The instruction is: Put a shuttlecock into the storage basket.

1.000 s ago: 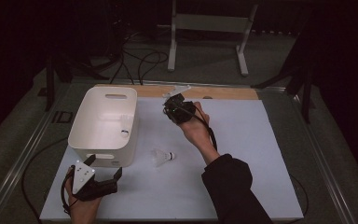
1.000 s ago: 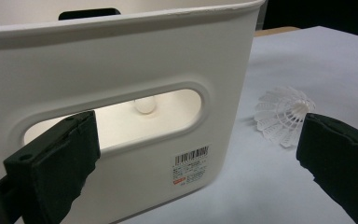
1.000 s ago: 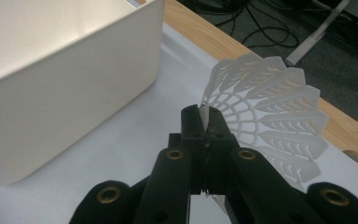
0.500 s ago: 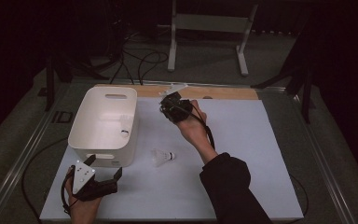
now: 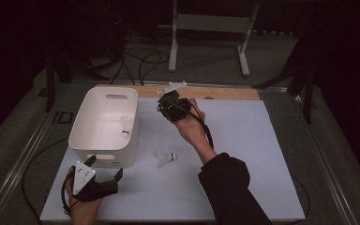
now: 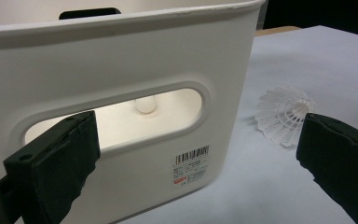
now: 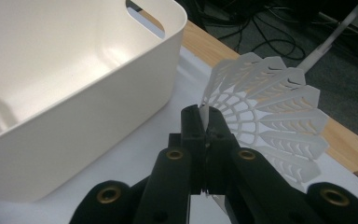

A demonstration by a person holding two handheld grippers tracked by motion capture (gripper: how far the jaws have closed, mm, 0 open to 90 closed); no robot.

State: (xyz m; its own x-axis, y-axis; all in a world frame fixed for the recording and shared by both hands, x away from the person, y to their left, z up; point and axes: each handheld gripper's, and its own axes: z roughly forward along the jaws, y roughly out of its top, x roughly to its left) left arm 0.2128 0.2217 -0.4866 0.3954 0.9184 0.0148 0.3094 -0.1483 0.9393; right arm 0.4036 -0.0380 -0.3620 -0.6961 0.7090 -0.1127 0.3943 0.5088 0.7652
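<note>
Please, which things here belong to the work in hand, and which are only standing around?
Part of the work:
- shuttlecock clamped in the right gripper
- white bin
- second shuttlecock lying on the table
- left gripper, open

Just around:
- metal stand behind the table
- cables on the floor
</note>
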